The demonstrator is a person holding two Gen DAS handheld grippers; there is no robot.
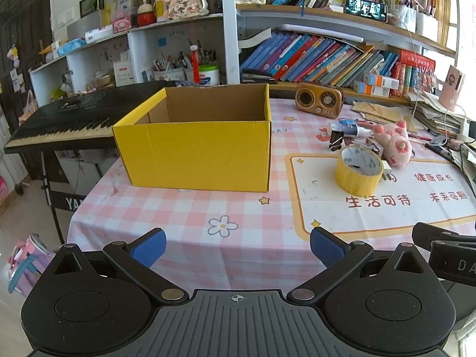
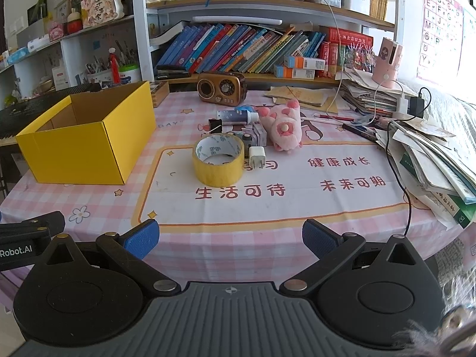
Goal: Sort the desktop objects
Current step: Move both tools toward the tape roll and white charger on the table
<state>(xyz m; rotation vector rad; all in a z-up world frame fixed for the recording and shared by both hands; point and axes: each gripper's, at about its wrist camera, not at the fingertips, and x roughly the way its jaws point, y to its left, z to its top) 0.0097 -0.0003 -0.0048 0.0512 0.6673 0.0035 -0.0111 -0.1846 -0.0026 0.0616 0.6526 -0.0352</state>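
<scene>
The left gripper (image 1: pixel 238 248) stands wide with nothing between its blue pads (image 1: pixel 148 250), hovering low over the near edge of the checked surface (image 1: pixel 190 214). The right gripper (image 2: pixel 230 238) is likewise spread wide and empty, just beside it over the same near edge. Ahead of the left gripper sits the yellow box (image 1: pixel 196 154), open at the top and upright, its long side facing that camera. Ahead of the right gripper, a little left of centre, the yellow tape roll (image 2: pixel 218 163) lies flat with its hole facing up. A white plug adapter (image 2: pixel 257 157) lies just beside the roll on its right, prongs pointing toward the camera. Behind them a black binder clip (image 2: pixel 214 126) stands near a white and blue tube (image 2: pixel 236 117), which lies on its side with its long axis running left to right. The pink plush toy (image 2: pixel 282 128) lies to the right of the tube, its length running away from the gripper. Farther back, a brown radio (image 2: pixel 221 87) stands upright before the bookshelf (image 2: pixel 267 3).
</scene>
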